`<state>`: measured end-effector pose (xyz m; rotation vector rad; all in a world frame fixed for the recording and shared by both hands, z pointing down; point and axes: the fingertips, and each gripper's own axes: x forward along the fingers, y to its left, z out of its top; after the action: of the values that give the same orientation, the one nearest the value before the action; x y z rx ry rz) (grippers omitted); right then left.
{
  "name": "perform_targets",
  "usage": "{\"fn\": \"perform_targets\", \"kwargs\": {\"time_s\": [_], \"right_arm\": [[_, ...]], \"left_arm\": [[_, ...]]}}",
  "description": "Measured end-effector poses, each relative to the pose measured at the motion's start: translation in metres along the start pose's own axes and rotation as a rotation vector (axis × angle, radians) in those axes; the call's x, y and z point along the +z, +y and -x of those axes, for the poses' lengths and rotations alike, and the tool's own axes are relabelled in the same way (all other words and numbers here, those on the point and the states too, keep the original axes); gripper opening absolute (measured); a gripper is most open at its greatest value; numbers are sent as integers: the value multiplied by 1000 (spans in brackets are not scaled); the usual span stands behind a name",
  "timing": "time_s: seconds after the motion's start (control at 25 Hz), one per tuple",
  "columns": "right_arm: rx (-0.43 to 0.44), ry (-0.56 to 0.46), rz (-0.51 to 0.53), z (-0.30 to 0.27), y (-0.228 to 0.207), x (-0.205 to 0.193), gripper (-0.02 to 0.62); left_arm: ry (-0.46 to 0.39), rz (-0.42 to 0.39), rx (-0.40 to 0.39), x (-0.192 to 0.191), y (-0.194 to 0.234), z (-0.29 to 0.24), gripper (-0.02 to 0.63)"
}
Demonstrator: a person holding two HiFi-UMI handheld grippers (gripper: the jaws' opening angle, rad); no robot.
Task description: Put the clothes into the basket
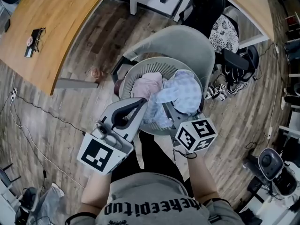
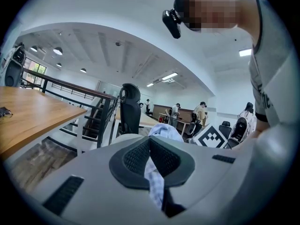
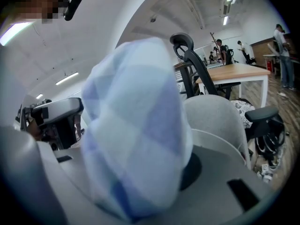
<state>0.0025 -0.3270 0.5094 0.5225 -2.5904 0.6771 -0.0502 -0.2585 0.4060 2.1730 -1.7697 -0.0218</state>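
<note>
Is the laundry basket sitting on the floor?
No, the basket rests on the grey chair, on its seat.

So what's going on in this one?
A person holds a light blue checked garment with both grippers over a slatted basket that sits on a grey chair. The left gripper pinches a thin fold of it; the right gripper is closed on a thick bunch. A pink garment already lies in the basket. The blue one is not yet released.
</note>
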Motion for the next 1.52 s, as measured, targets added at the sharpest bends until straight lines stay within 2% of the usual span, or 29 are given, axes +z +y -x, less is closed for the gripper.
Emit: {"fn": "perform_targets", "kwargs": {"time_s": [0.36,0.8,1.28,1.52], "right_arm": [[-18,97,12,-16,-8,-42,204],[-29,181,33,-25,-8,-65,223],[-2,248,57,-26,-3,-74,284],[17,216,64,-24,2,-59,288]], "left_arm": [[24,18,-2,-14,5,0,14],[47,21,-8,-25,7,0,14],[44,29,-15,-25,7,2,14],[39,31,-12,-24,6,2,14]]}}
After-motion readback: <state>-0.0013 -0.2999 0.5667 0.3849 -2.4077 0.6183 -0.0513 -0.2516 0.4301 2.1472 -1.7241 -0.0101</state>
